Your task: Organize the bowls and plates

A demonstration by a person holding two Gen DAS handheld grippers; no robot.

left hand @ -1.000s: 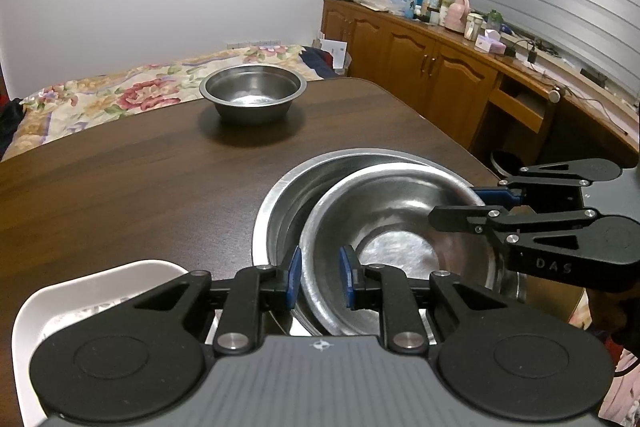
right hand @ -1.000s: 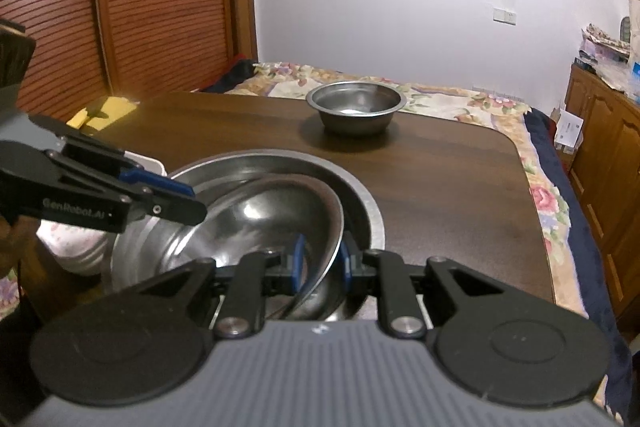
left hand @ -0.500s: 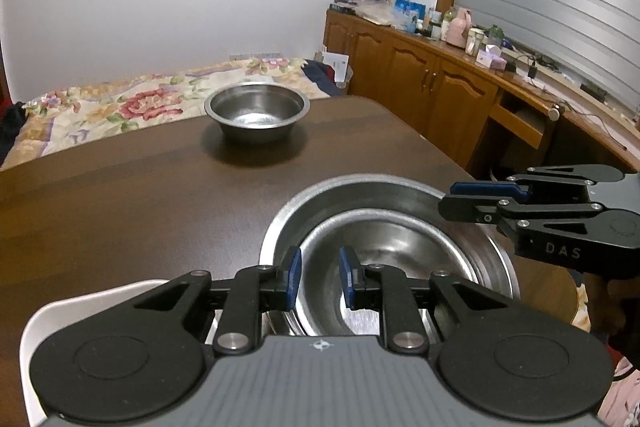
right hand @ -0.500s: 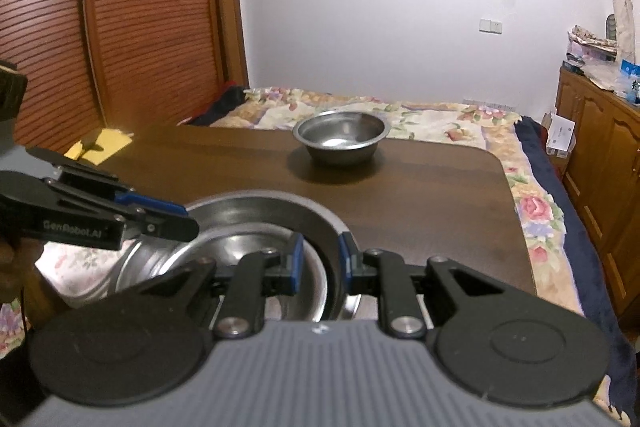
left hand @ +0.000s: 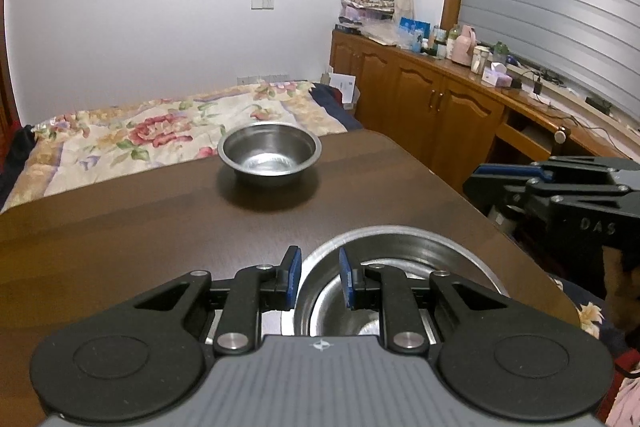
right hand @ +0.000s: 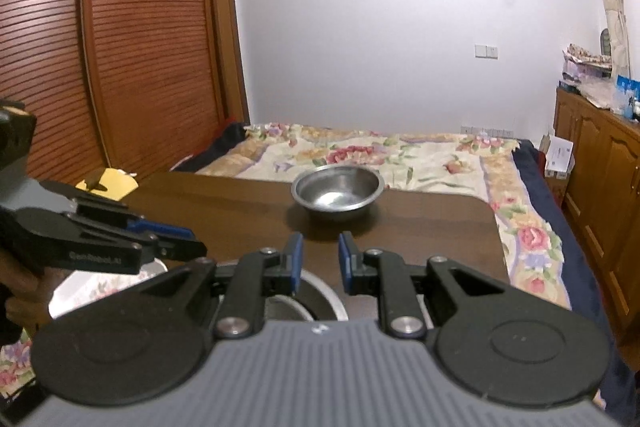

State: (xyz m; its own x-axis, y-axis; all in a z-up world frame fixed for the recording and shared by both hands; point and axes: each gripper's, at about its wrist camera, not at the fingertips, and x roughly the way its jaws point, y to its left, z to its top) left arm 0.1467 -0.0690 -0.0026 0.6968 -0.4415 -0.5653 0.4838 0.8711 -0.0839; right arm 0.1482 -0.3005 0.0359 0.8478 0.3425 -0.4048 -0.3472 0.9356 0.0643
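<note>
The nested bowls sat on the table directly below the left gripper. A single bowl stood farther ahead. The right gripper was positioned to its right.

Black left claw and right claw (blue pads, silver screws), ribbed grey bodies.

The left claw is held level with its blue-padded fingers parted and nothing gripped. The right claw is likewise held level, fingers apart and empty, both pointed forward.
</note>
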